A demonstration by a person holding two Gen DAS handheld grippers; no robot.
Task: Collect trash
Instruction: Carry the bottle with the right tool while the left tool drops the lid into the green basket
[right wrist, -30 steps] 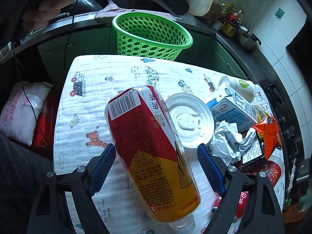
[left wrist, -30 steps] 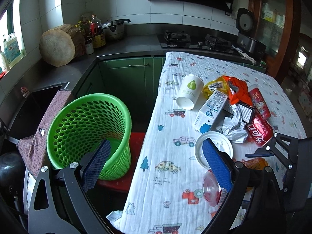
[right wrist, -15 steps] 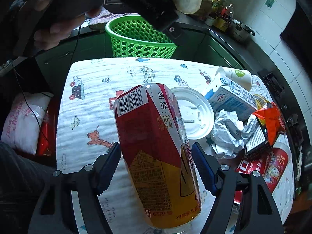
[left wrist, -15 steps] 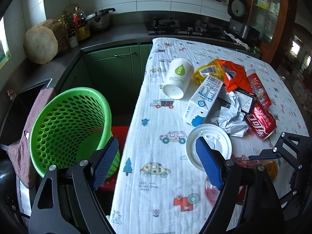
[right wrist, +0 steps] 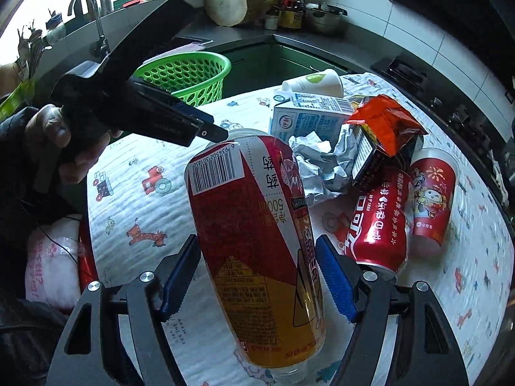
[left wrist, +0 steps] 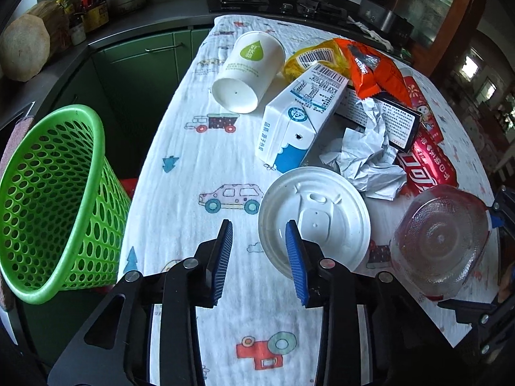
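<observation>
Right gripper [right wrist: 257, 276] is clenched on the red-and-yellow bottle [right wrist: 254, 241], pads on the lower body near the yellow end; judging by the grip it's lifted clear of the tabletop [left wrist: 199, 173] for a carry to the green basket [left wrist: 48, 199], which sits off the tabletop's left edge. Bottle's long axis runs along the gripper fingers, slightly tilted: clear base points away toward the left gripper, neck end back toward the camera. Left gripper [left wrist: 259, 251] is released with nothing between the pads, hovering just over the near rim of the white lid [left wrist: 322, 215], probably lining up that as its pick. Rest of the trash lies piled beyond: milk carton [left wrist: 299, 122], paper cup [left wrist: 248, 70], crumpled paper [left wrist: 367, 157], cola can [right wrist: 379, 222]
</observation>
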